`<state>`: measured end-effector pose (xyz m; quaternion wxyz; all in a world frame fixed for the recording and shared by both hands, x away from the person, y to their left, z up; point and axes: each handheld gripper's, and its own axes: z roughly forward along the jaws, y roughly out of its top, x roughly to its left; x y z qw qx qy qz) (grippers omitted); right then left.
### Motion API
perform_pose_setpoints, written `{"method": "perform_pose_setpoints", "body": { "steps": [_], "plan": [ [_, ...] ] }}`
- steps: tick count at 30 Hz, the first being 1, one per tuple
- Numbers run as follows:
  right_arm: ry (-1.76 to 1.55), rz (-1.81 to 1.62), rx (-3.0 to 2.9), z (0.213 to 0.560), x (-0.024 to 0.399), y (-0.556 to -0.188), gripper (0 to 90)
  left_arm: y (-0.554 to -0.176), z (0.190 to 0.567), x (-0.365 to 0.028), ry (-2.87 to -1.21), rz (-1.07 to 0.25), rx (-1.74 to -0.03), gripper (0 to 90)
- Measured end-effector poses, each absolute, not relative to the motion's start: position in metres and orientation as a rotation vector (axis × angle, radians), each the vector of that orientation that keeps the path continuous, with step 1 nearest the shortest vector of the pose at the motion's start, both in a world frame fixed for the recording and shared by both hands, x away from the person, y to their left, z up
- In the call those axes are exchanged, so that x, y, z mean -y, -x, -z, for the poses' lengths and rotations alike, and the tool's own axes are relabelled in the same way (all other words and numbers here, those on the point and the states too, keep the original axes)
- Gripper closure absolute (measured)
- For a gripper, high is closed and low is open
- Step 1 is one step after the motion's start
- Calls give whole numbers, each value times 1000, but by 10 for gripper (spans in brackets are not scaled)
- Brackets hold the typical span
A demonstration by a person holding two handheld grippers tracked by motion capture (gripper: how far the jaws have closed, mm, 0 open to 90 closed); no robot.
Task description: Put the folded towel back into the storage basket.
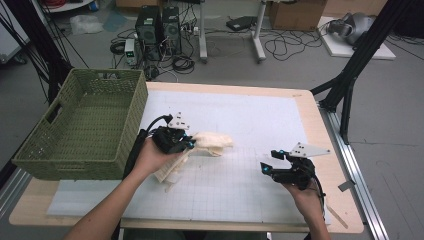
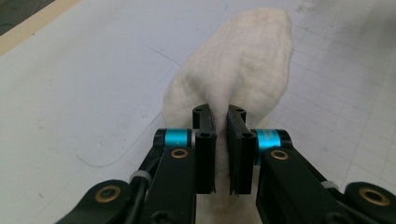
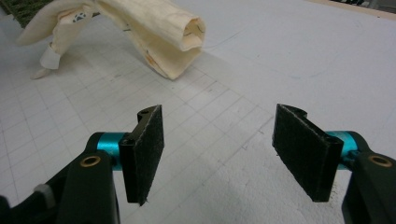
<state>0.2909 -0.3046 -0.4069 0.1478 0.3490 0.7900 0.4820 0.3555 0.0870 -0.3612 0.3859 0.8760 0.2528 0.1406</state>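
High view: my left gripper (image 1: 189, 144) lifts the cream garment (image 1: 212, 142) beside the still-empty basket (image 1: 55, 145). Left gripper view: jaws pinch garment (image 2: 233, 70). Right gripper view: right gripper (image 3: 217, 149) agape, nothing held; drop into basket's prob. left.

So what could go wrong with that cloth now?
1. The left gripper pinches just a thin fold of the cloth, so it might slip out when lifted.
2. Part of the cloth hangs down to the mat and could drag or catch on the way to the basket.
3. The right gripper is open and apart from the cloth, so it cannot catch it if it drops.
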Motion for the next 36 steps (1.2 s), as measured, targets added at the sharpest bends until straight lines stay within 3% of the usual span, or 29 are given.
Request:
{"method": "perform_pose_setpoints", "body": {
  "steps": [10, 36],
  "plan": [
    [-992, -1393, -2266, 407, 305, -291, 330, -356, 354, -93, -2188, -356, -669, 829],
    [-1015, -1405, -2251, 408, 308, -289, 171, -353, 325, -127, -2080, -323, -595, 829]
  ]
}}
